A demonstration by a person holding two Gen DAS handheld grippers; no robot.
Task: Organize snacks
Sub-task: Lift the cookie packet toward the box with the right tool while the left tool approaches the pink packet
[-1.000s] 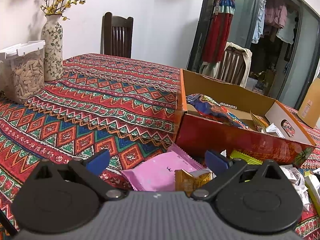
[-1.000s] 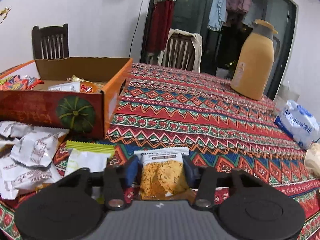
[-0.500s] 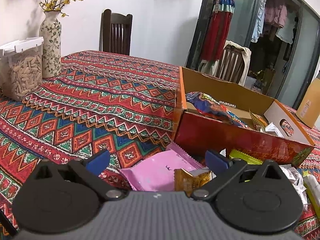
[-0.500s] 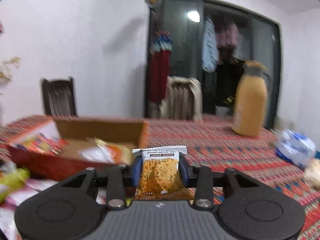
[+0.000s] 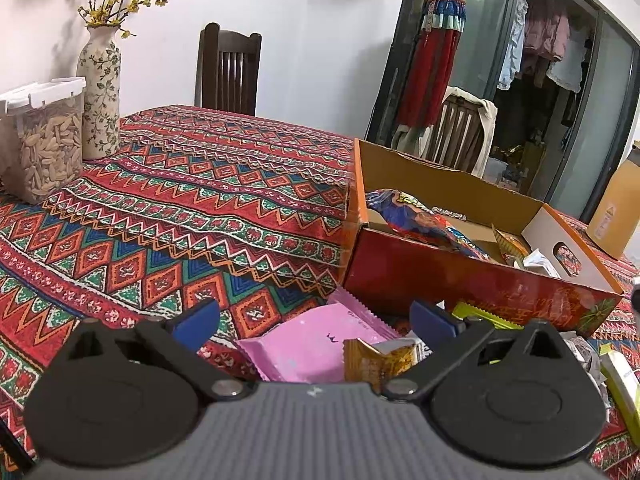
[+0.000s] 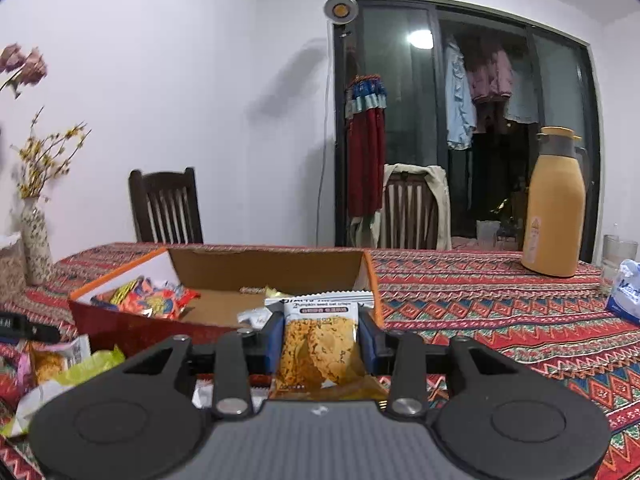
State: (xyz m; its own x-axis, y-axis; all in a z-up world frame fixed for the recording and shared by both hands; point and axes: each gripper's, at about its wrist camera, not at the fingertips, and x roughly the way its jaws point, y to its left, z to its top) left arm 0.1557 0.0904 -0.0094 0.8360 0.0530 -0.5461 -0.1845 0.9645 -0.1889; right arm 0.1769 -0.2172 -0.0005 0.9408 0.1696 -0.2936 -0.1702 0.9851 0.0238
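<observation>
**Right gripper holding a cracker packet by the snack box**

Right gripper (image 6: 321,340) is pinching a cracker packet (image 6: 320,346) between its two blue fingers (image 6: 273,336), the jaws drawn in narrow against the packet's sides. The packet is standing upright, clear-fronted, showing two golden, speckled crackers, with a white strip of printed text across the top and a crimped upper edge. It is sitting in front of the near right corner of the open cardboard box (image 6: 132,322), which is red outside and plain brown inside and is already holding bright red-and-orange wrappers (image 6: 154,300) and a few small packets.

Left gripper (image 5: 314,316) is hanging wide open with nothing between its fingers, low over a pink packet (image 5: 316,346) and a small gold wrapper (image 5: 378,360) lying on the patterned tablecloth (image 5: 180,208) just in front of the box.

Only the left camera is showing the clear tub of seeds (image 5: 42,148) beside the flowered vase (image 5: 100,92), along with a yellow-green packet (image 5: 482,317) against the box's front wall. Only the right camera is showing the whole orange flask (image 6: 554,204), the blue-and-white bag (image 6: 626,292) at the far right edge, and a drinking glass (image 6: 618,254) behind it. From this side, crumpled white and green wrappers (image 6: 92,364) are piling up left of the box.
</observation>
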